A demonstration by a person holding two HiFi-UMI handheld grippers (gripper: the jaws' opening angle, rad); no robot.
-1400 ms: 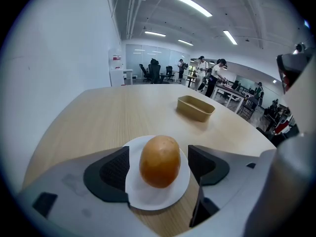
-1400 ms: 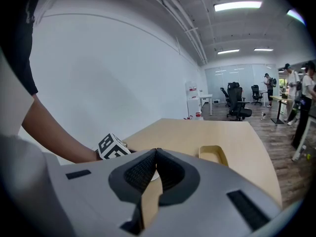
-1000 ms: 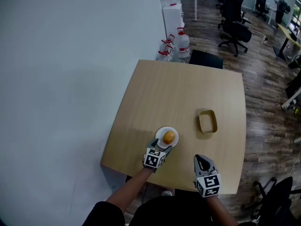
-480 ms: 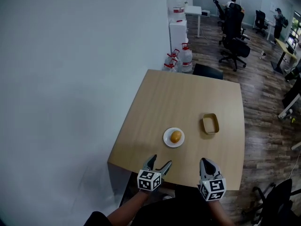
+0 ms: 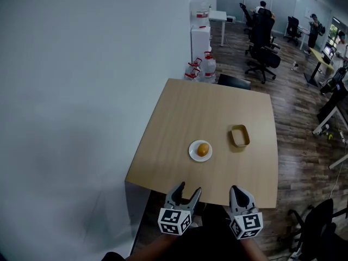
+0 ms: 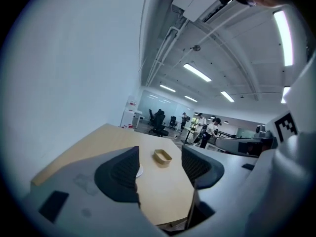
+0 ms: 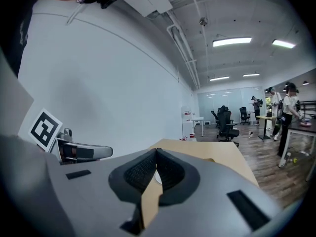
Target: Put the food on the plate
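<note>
In the head view, the food (image 5: 203,149) is sitting on the plate (image 5: 192,154) in the middle of the table (image 5: 206,105), near a tan tray (image 5: 240,135) on its right. A second ago the left gripper (image 5: 185,192) was reaching right up to the plate. Now it is hanging back past the table's near edge beside the right gripper (image 5: 237,192), well apart from the plate.

In the left gripper view, the jaws are standing spread but are closing, with nothing between them. Only the table and the tray are showing beyond them.

In the right gripper view, the jaws are pressed together and are gripping nothing.

Judging by this, the food is already delivered and the task is looking finished.
</note>
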